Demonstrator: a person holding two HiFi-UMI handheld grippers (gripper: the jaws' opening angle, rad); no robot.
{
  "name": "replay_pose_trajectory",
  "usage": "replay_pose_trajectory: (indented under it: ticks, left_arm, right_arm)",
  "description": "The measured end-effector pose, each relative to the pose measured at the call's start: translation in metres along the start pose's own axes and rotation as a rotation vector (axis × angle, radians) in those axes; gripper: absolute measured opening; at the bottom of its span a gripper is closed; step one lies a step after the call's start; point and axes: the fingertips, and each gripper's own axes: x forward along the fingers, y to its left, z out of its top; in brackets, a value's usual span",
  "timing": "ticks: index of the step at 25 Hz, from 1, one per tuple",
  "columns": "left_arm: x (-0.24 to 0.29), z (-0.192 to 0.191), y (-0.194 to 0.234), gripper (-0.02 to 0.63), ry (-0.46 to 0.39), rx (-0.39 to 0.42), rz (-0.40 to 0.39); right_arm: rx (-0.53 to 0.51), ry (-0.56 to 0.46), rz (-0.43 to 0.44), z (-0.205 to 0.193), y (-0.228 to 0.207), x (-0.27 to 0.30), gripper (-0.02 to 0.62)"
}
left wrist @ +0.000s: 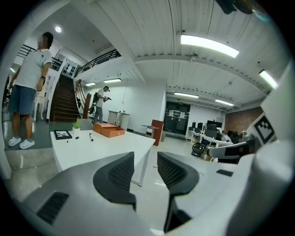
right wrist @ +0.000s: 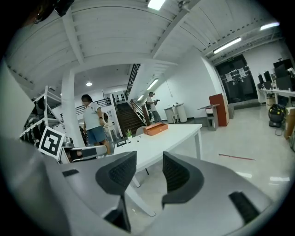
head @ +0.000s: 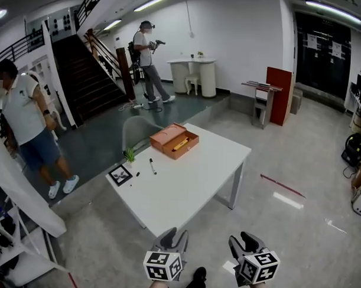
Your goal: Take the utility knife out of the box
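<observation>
An open orange box (head: 173,140) sits at the far end of the white table (head: 185,182). A yellow utility knife (head: 180,144) lies inside it. Both grippers hover low in the head view, short of the table's near corner and far from the box. My left gripper (head: 172,233) is open with nothing between its jaws. My right gripper (head: 243,238) is open and empty too. The left gripper view has the left gripper (left wrist: 145,159) in front and the box (left wrist: 109,130) small and distant. In the right gripper view the box (right wrist: 155,129) lies far beyond the right gripper (right wrist: 150,159).
On the table lie a black pen (head: 152,165), a framed marker card (head: 120,175) and a small plant (head: 130,154). A grey chair (head: 136,133) stands behind the table. One person (head: 27,123) walks at the left, another (head: 147,56) stands at the back. A red strip (head: 283,186) lies on the floor.
</observation>
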Motion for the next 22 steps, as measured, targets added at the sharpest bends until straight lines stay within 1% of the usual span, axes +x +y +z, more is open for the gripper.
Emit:
replay_pose_trajectory:
  ticks: [3, 6, 10, 14, 18, 22]
  left_arm:
    - [0.031, 0.010, 0.015, 0.138, 0.000, 0.003, -0.007]
    - [0.065, 0.025, 0.036, 0.147, -0.015, 0.008, 0.000]
    - [0.107, 0.048, 0.064, 0.169, -0.019, 0.012, 0.005]
    - [0.144, 0.069, 0.089, 0.187, -0.024, 0.014, 0.007]
    - [0.172, 0.090, 0.117, 0.192, -0.038, 0.016, 0.011]
    - [0.192, 0.104, 0.144, 0.192, -0.034, 0.018, 0.017]
  right_arm:
    - [-0.004, 0.007, -0.009, 0.009, -0.016, 0.029, 0.170]
    - [0.002, -0.006, 0.000, 0.028, -0.026, 0.066, 0.172]
    - [-0.024, 0.000, 0.001, 0.046, -0.043, 0.113, 0.181]
    - [0.013, 0.002, 0.008, 0.065, -0.049, 0.151, 0.196]
    - [0.000, 0.015, 0.006, 0.072, -0.056, 0.187, 0.202]
    - [-0.006, 0.014, 0.013, 0.086, -0.054, 0.217, 0.207]
